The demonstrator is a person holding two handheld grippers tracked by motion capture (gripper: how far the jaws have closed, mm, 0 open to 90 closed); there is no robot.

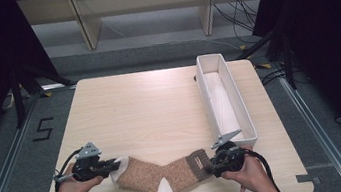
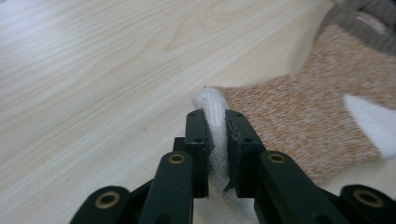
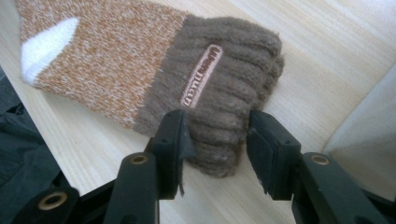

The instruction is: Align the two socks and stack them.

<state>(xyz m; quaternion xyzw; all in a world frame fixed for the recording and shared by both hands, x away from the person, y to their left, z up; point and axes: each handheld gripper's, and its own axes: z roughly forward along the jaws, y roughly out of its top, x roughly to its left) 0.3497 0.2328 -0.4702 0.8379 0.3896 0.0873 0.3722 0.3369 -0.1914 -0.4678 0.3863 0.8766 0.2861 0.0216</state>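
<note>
Two tools work one sock [image 1: 157,174], which lies flat along the near edge of the worktop [image 1: 150,109]. Your left tool [image 1: 113,164] is pinched on the white toe, while your right tool [image 1: 210,166] straddles the brown cuff with its jaws partly apart, the right pad clear of the knit. It looks soft, light and limp (it will sag between grips), so hold both ends; the white tray [image 1: 208,88] stands just beyond.

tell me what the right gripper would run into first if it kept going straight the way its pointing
The right gripper points at the sock's brown cuff, whose edge already sits between its jaws. Going straight on, it would push into the cuff first, then the orange leg of the sock, as far as depth can be judged.
</note>
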